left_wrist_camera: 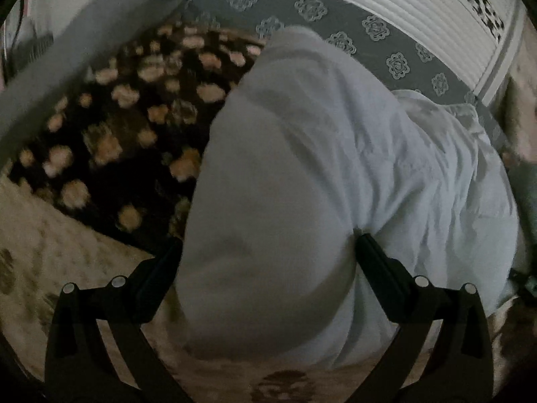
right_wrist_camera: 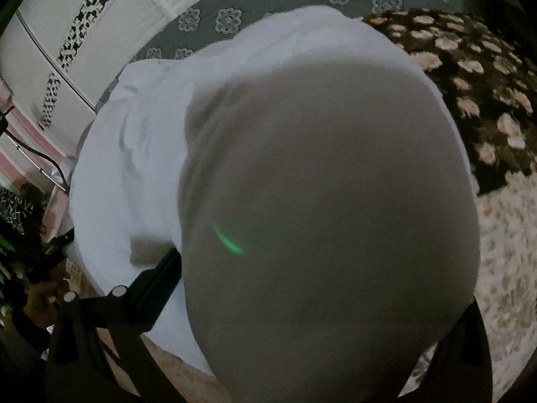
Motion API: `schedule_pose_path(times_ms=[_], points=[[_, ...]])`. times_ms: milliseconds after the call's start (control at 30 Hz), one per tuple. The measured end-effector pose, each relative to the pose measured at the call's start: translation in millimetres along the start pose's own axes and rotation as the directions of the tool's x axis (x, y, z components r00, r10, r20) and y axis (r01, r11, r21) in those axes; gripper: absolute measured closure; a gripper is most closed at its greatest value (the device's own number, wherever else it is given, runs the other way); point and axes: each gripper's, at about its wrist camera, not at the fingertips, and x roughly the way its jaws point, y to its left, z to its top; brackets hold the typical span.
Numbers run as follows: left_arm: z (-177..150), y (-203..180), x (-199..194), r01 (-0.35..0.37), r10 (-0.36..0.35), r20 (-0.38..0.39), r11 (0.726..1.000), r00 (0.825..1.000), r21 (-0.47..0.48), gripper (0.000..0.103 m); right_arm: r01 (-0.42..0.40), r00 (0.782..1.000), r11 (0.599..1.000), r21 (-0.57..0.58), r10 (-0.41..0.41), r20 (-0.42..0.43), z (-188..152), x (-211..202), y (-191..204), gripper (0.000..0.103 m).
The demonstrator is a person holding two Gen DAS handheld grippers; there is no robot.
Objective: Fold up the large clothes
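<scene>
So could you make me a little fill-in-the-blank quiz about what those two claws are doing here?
1. Both claws are handling a large ____ garment.
2. In the left wrist view, the left claw has cloth bunched ____ its two fingers.
3. Beside the garment lies a dark blanket with a ____ pattern.
4. In the right wrist view, cloth hides one finger of the right claw, so its grip is ____.

Missing words: white; between; floral; unclear
</scene>
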Motion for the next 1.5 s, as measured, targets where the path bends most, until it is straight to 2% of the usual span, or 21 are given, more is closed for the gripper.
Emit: schedule_pose_path(times_ms=[100,167,267,400,500,567,633,700,733,767,833,867,933,967,1000,1133,1200,1233,1333,1433,1500], points=[[5.0,-6.4,13.3,0.031,-0.030,-0.046,0.999,0.998,0.015,0.005,-0.010,1.000,1.000,0.009,0.010,0.010,7.0,-0.2,4.3,0.026],[6.2,-17.8,18.0,0.056,-0.054,-0.045,0.998,0.998,0.038,0.028,-0.019,1.000,1.000,0.016,0.019,0.018,12.1,-4.8,5.6,0.042],[1.5,-32.7,18.5,0.056,-0.055,-0.023,0.998,0.998,0.037,0.049,-0.050,0.997,0.997,0.051,0.047,0.055,20.6,-21.1,5.4,0.060],[1.6,-60.3,8.3,0.078,-0.078,0.017,0.997,0.997,0.018,0.069,-0.014,0.981,1.000,0.012,0.011,0.193,34.0,-69.0,26.3,0.068],[-9.5,-108.7,-0.9,0.152,-0.157,0.032,0.981,0.987,0.121,0.072,0.093,0.935,0.996,0.009,-0.090,0.342,40.6,-123.4,31.1,0.068],[-15.7,-143.4,2.3,0.219,-0.224,0.011,0.962,0.975,0.166,0.071,0.208,0.899,0.977,0.042,-0.208,0.385,40.9,-155.5,13.1,0.065],[-22.6,-171.6,13.5,0.238,-0.239,-0.014,0.954,0.971,0.185,0.064,0.349,0.884,0.937,0.030,-0.340,0.320,37.9,-157.2,-13.6,0.051],[-31.7,-188.8,32.6,0.159,-0.157,-0.024,0.968,0.987,0.194,0.042,0.382,0.903,0.921,0.074,-0.390,0.183,24.8,-137.0,-59.7,0.032],[-34.5,-189.6,37.1,0.116,-0.117,-0.011,0.974,0.993,0.196,0.022,0.352,0.925,0.929,0.117,-0.364,0.108,12.4,-121.7,-86.8,0.022],[-39.2,-183.3,39.9,0.072,-0.074,0.004,0.980,0.997,0.187,0.007,0.319,0.938,0.933,0.167,-0.336,0.085,-2.8,-113.8,-110.4,0.001],[-36.5,-166.8,39.5,0.098,-0.096,-0.019,0.984,0.995,0.149,0.003,0.294,0.946,0.940,0.175,-0.312,0.086,-6.6,-115.7,-119.1,0.002],[-31.2,-158.8,33.1,0.106,-0.104,-0.023,0.984,0.994,0.140,0.003,0.323,0.936,0.933,0.161,-0.340,0.092,-2.1,-120.1,-112.0,0.002],[-15.2,-147.7,-0.6,0.046,-0.058,0.066,0.984,0.996,0.172,0.004,0.366,0.913,0.921,0.137,-0.384,0.141,5.0,-132.5,-96.1,0.002],[-6.6,-143.1,-27.3,-0.034,0.003,0.156,0.979,0.988,0.199,0.003,0.363,0.908,0.922,0.134,-0.383,0.172,5.9,-141.3,-87.5,0.002],[0.8,-137.6,-56.0,-0.102,0.051,0.234,0.972,0.971,0.213,0.003,0.359,0.901,0.922,0.145,-0.383,0.205,5.3,-152.8,-80.8,0.002],[5.4,-107.8,-150.4,-0.210,0.115,0.427,0.961,0.897,0.182,0.003,0.403,0.847,0.902,0.157,-0.433,0.309,-2.4,-198.9,-55.2,0.002],[-3.8,-88.9,-189.0,-0.247,0.143,0.500,0.958,0.854,0.146,0.003,0.426,0.814,0.897,0.120,-0.438,0.382,-13.8,-229.0,-26.6,0.002],[-15.4,-81.2,-202.2,-0.263,0.163,0.512,0.956,0.843,0.129,0.003,0.425,0.807,0.900,0.098,-0.426,0.409,-21.1,-240.9,-15.1,0.002],[-37.7,-33.5,-233.8,-0.319,0.254,0.490,0.946,0.834,0.051,0.003,0.406,0.820,0.914,0.018,-0.372,0.436,-38.9,-260.9,18.2,0.002],[-48.1,1.1,-247.5,-0.339,0.331,0.435,0.939,0.837,-0.063,0.003,0.352,0.867,0.932,-0.086,-0.290,0.406,-64.6,-266.9,49.0,0.002],[-50.5,14.9,-254.3,-0.306,0.336,0.400,0.942,0.853,-0.140,0.003,0.332,0.882,0.934,-0.130,-0.259,0.393,-76.2,-271.4,64.4,0.002]])
